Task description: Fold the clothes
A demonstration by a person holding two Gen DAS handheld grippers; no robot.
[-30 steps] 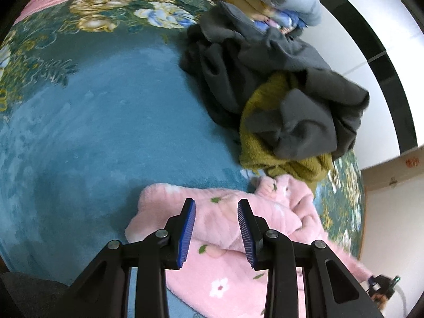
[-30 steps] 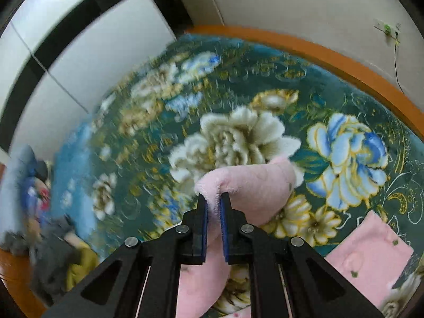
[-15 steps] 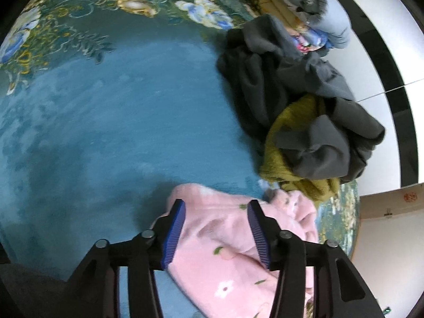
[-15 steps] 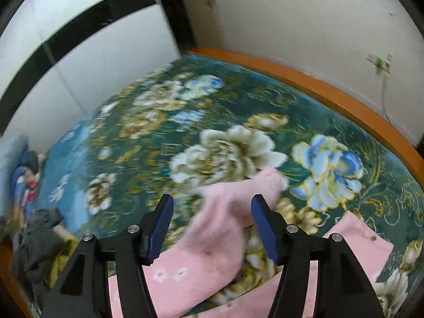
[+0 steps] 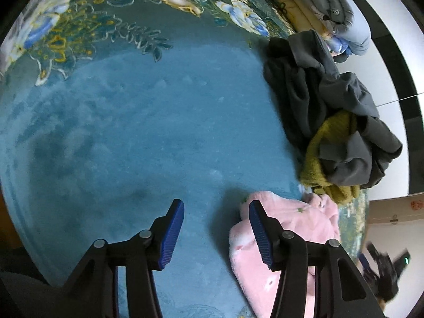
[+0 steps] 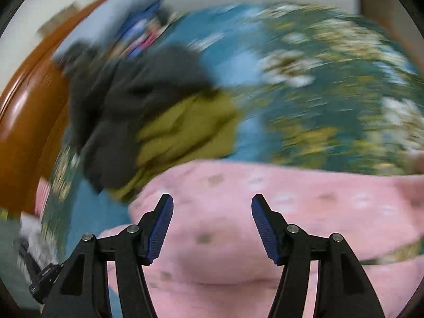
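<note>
The left gripper (image 5: 216, 232) has its jaws apart with nothing between them, above bare blue carpet (image 5: 137, 132); they have just been opening. The pink fleece garment (image 5: 288, 241) lies crumpled on the carpet just to the right of that gripper, its edge passing behind the right-hand blue pad. Beyond it sits a heap of dark grey clothing (image 5: 328, 111) tangled with an olive-yellow knit (image 5: 320, 159), and farther back a stack of folded clothes (image 5: 326, 8) rests at the carpet's flowered border. The right wrist view is heavily blurred. There the right gripper (image 6: 212, 228) also shows its jaws apart, having just been opening, and empty, hanging over a broad spread of the pink garment (image 6: 265, 212), which fills the lower part of the view. The grey and olive heap (image 6: 148, 111) lies just past the garment's upper left edge, beside a wooden border (image 6: 29, 122).
</note>
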